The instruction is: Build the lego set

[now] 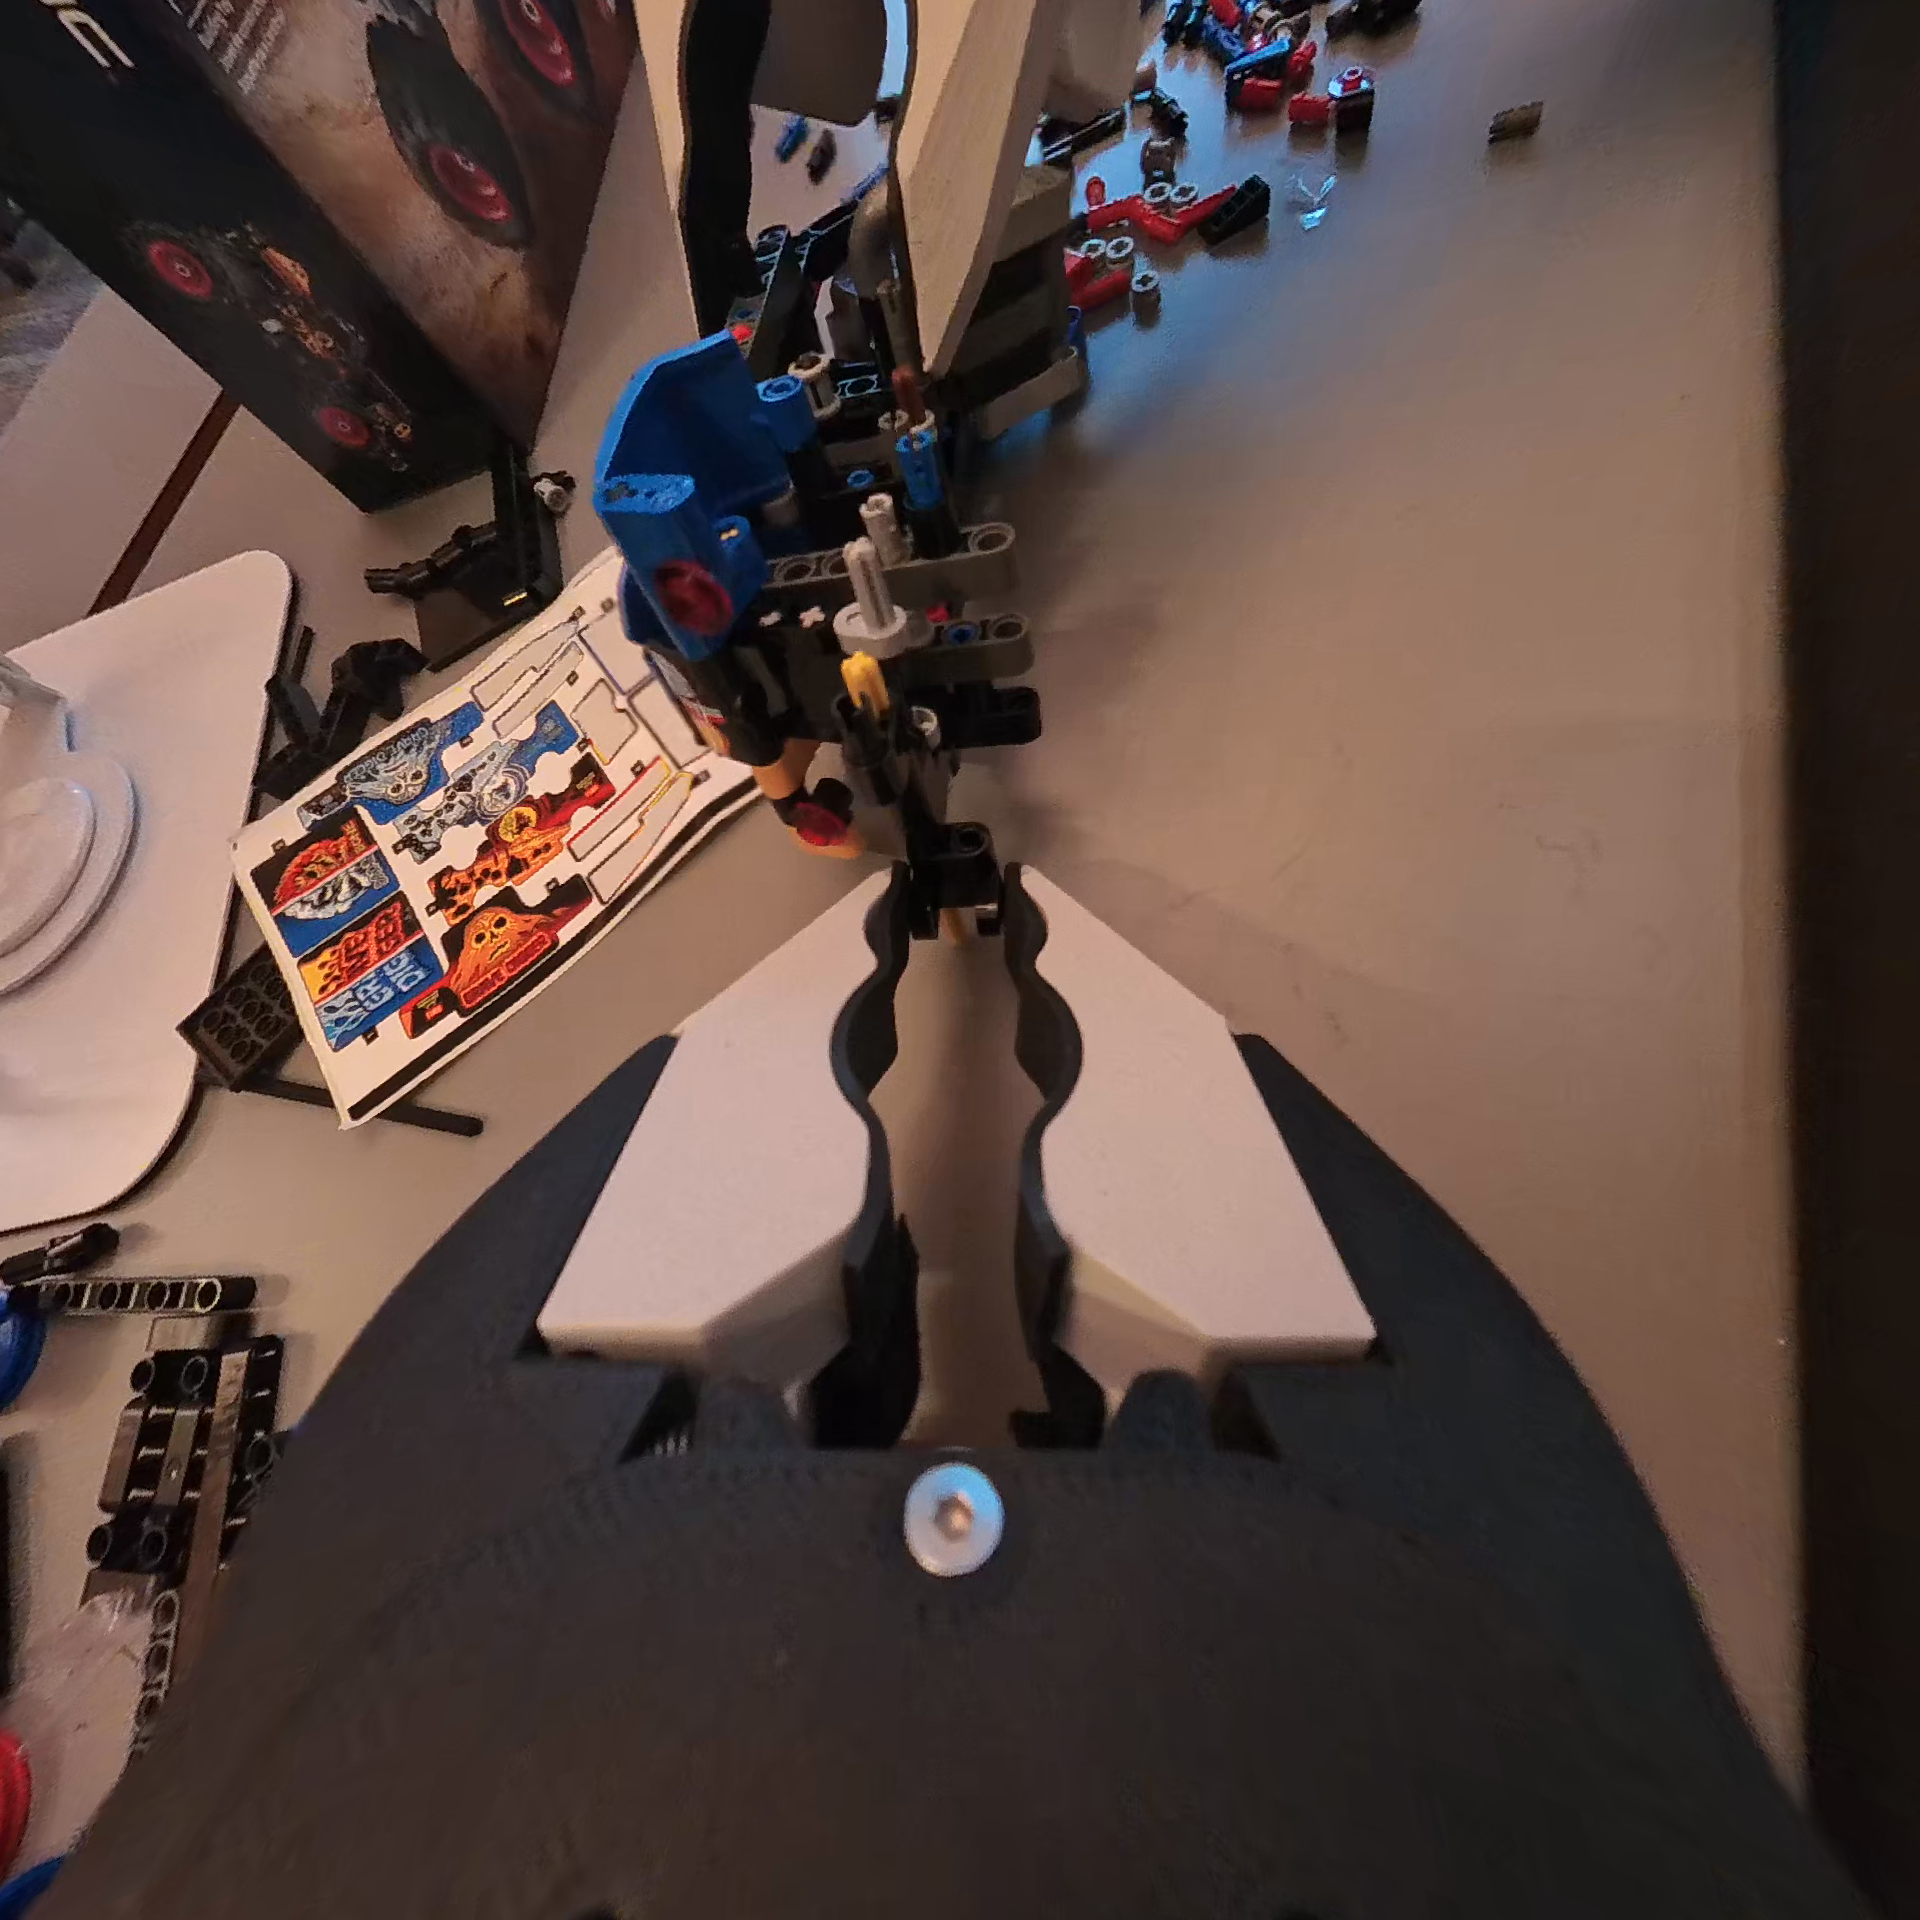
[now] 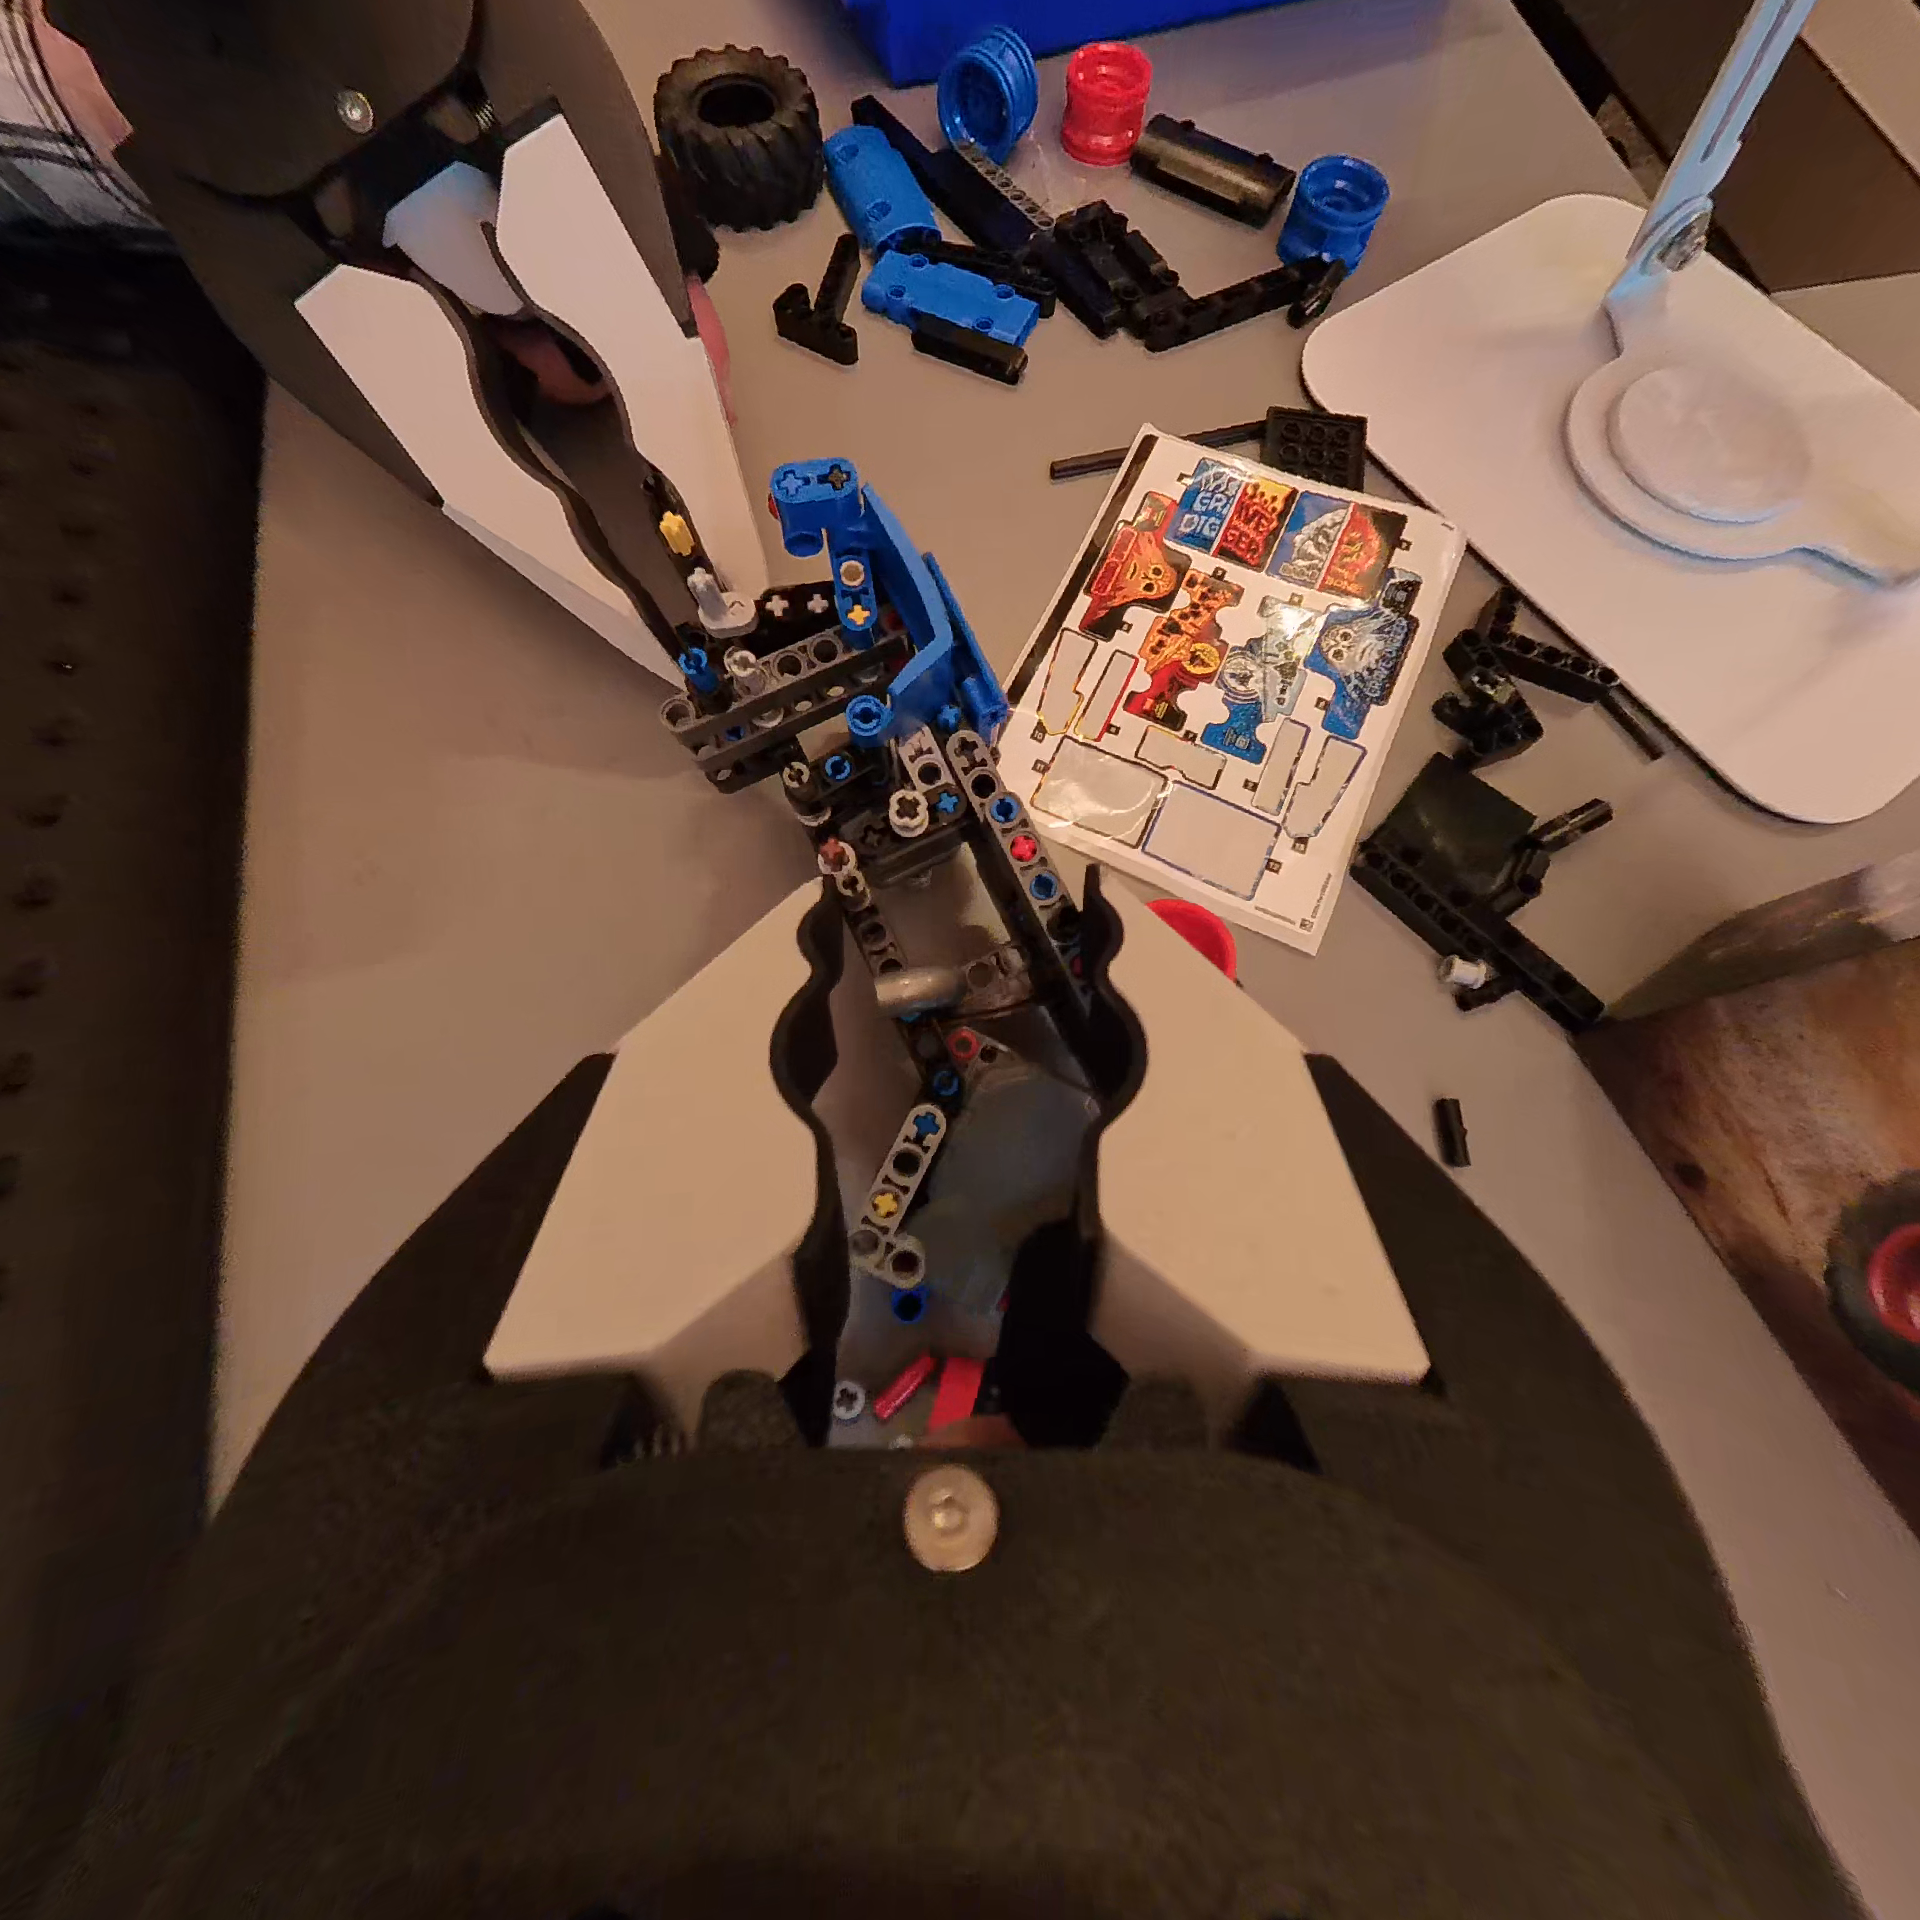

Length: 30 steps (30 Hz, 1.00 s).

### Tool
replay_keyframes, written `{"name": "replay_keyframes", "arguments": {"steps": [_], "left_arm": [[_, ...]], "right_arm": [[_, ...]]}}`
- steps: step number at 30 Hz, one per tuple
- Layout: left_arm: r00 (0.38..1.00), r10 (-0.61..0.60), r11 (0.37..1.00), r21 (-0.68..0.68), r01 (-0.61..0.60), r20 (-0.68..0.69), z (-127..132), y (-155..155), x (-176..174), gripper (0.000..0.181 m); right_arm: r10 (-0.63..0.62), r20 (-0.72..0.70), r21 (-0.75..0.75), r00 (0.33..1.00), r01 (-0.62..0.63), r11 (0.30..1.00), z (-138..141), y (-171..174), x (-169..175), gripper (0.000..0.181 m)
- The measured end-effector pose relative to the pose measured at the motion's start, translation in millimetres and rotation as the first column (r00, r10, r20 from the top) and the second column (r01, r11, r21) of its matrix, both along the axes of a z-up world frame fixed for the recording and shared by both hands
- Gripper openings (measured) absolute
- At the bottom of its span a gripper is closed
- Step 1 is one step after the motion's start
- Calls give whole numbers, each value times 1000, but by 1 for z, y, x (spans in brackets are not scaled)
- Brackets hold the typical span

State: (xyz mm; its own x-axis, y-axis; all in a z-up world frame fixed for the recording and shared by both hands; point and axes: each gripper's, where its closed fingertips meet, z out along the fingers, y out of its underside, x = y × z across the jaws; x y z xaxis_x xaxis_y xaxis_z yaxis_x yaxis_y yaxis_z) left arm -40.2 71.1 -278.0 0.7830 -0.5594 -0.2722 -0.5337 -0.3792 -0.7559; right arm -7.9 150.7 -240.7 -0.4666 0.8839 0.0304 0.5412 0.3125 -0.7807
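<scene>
Both of your hand-held grippers grip the half-built lego model above the desk.

Your left hand-held gripper (image 1: 951, 899) is nearly closed, its tips pinching a small black piece at one end of the lego model (image 1: 831, 582). Your right hand-held gripper (image 2: 961, 935) is partly open, its fingers (image 2: 727, 1122) clamped on the sides of the model's grey and black frame at the other end. A sticker sheet (image 2: 1236, 675) lies on the desk (image 1: 1351, 727) just beside the model, and loose pieces (image 2: 1039, 239) with a black tyre (image 2: 738, 130) lie farther off. The set's box (image 1: 312, 208) stands behind.
</scene>
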Motion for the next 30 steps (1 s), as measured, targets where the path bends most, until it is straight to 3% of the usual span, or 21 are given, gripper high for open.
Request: {"name": "replay_keyframes", "arguments": {"steps": [16, 30], "left_arm": [[987, 99, 986, 150, -79, -128, 20, 5, -29, 15], [994, 89, 993, 83, -84, -66, 10, 2, -30, 22]], "right_arm": [[25, -204, 172, 979, 10, 985, 16, 0, -18, 43], [54, -183, 234, 982, -10, 972, 6, -3, -20, 43]]}}
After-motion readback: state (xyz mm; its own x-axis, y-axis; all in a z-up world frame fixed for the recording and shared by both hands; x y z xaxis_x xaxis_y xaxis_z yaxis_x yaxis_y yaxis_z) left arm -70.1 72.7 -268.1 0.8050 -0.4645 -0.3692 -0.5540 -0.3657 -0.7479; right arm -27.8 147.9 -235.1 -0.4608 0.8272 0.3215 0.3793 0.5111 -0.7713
